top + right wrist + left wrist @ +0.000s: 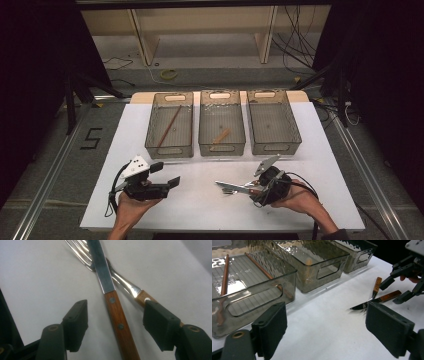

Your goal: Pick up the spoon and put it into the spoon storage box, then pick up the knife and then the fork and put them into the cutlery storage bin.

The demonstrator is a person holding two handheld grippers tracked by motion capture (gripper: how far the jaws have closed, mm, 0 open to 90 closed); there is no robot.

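Wood-handled knife (113, 302) crossing fork (117, 277), between open right gripper (115, 322) jaws.

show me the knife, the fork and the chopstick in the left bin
knife (117, 315), right gripper view, middle of its wooden handle
fork (125, 285), right gripper view, its steel neck under the knife blade
chopstick (170, 126), high view, mid-length of the stick

Dim overhead light, black surroundings, perhaps slightly soft focus.
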